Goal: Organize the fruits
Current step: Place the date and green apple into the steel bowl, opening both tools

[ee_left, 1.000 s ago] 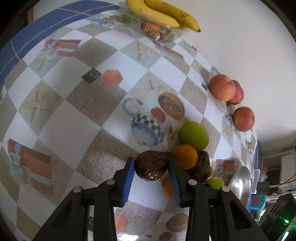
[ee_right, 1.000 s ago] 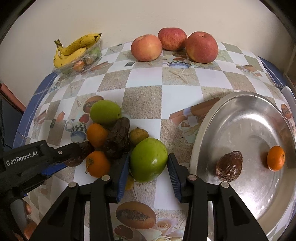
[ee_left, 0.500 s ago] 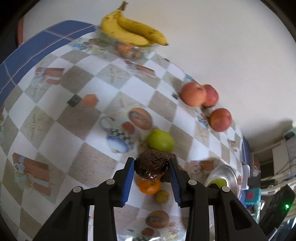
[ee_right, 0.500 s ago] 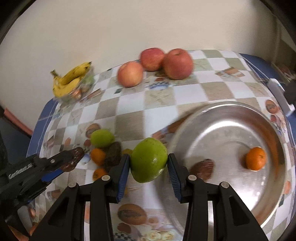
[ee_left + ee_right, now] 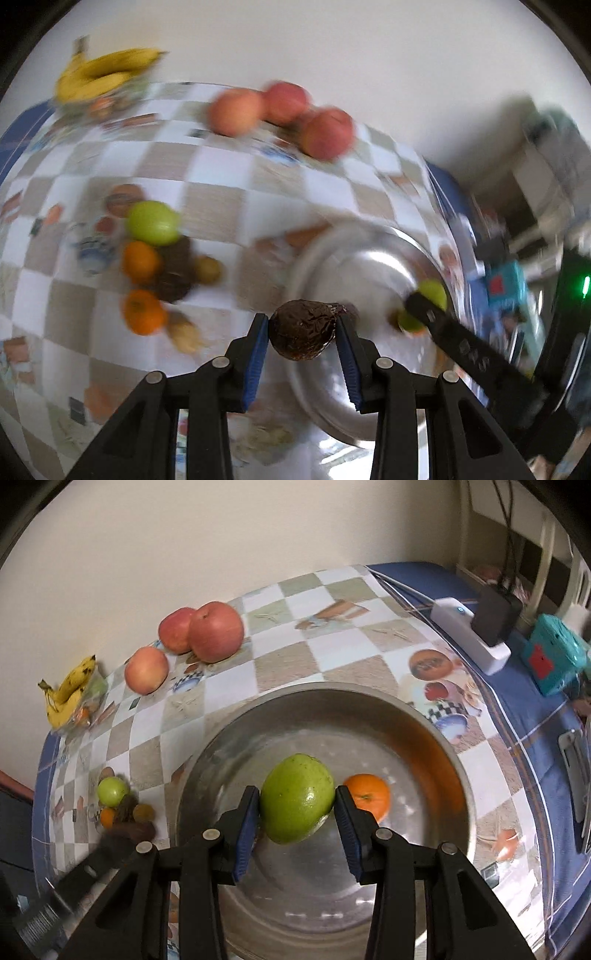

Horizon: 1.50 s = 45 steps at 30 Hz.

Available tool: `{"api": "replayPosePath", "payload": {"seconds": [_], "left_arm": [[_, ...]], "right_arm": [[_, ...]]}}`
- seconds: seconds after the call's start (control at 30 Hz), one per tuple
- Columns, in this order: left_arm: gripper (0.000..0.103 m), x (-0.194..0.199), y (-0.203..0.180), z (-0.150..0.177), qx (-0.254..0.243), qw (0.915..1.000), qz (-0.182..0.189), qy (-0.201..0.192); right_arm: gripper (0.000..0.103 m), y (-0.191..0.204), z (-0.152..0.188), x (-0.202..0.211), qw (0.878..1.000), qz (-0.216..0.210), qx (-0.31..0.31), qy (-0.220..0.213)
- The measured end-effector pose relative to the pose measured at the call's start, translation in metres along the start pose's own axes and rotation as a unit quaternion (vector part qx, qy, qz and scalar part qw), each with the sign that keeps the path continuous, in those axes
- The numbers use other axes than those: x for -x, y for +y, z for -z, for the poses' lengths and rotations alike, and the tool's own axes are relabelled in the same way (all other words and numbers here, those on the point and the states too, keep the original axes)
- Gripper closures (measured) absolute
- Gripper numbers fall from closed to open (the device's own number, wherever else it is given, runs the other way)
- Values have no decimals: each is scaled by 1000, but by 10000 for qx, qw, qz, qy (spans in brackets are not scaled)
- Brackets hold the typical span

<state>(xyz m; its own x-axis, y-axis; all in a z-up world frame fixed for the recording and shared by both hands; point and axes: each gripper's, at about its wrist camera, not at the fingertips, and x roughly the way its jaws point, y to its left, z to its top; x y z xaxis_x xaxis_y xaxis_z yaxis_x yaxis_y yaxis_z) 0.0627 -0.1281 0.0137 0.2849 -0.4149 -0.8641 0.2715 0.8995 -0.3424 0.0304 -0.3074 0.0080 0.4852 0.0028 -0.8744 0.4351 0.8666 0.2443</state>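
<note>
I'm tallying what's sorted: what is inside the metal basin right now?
On the metal basin floor, one orange shows. The green fruit clamped in the right gripper hangs above it and covers part of the floor, so anything beneath is hidden.

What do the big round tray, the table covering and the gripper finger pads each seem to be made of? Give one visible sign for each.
Tray: probably stainless steel, brushed; it mirrors the orange.
Table covering: likely wipeable vinyl or oilcloth; printed checks, slight sheen.
Finger pads: apparently blue rubber or soft plastic, matte, gripping the green fruit.
</note>
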Motion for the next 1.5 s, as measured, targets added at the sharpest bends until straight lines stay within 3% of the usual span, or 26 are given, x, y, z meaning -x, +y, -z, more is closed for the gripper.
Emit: {"api": "replayPosePath", "payload": {"seconds": [0.2, 0.4, 0.57, 0.67, 1.07, 1.13, 1.2, 1.3, 1.5], "left_arm": [[63, -25, -29, 16, -519, 9980, -119, 329], [63, -45, -30, 24, -480, 9969, -75, 618], [63, -51, -36, 27, -688, 9957, -253, 559], [63, -57, -42, 29, -855, 9946, -250, 537], [61, -59, -37, 27, -572, 9961, 19, 666], [60, -58, -37, 28, -563, 9960, 26, 694], [56, -55, -38, 27, -563, 9961, 36, 675], [42, -49, -38, 25, -519, 9968, 107, 601], [42, -34, -28, 16, -309, 9982, 163, 487]], "right_arm": [[59, 0, 1, -9, 9997, -125, 92, 201], [59, 1, 8, -24, 9985, -199, 154, 494], [59, -2, 12, -38, 9973, -158, 122, 706], [60, -5, 13, -43, 9966, -342, 13, 746], [59, -1, 12, -41, 9967, -213, 101, 776], [56, -1, 11, -38, 9970, -200, 104, 747], [52, 0, 9, -33, 9974, -209, 96, 677], [51, 0, 6, -27, 9981, -211, 71, 570], [51, 1, -1, -13, 9992, -219, 45, 339]]}}
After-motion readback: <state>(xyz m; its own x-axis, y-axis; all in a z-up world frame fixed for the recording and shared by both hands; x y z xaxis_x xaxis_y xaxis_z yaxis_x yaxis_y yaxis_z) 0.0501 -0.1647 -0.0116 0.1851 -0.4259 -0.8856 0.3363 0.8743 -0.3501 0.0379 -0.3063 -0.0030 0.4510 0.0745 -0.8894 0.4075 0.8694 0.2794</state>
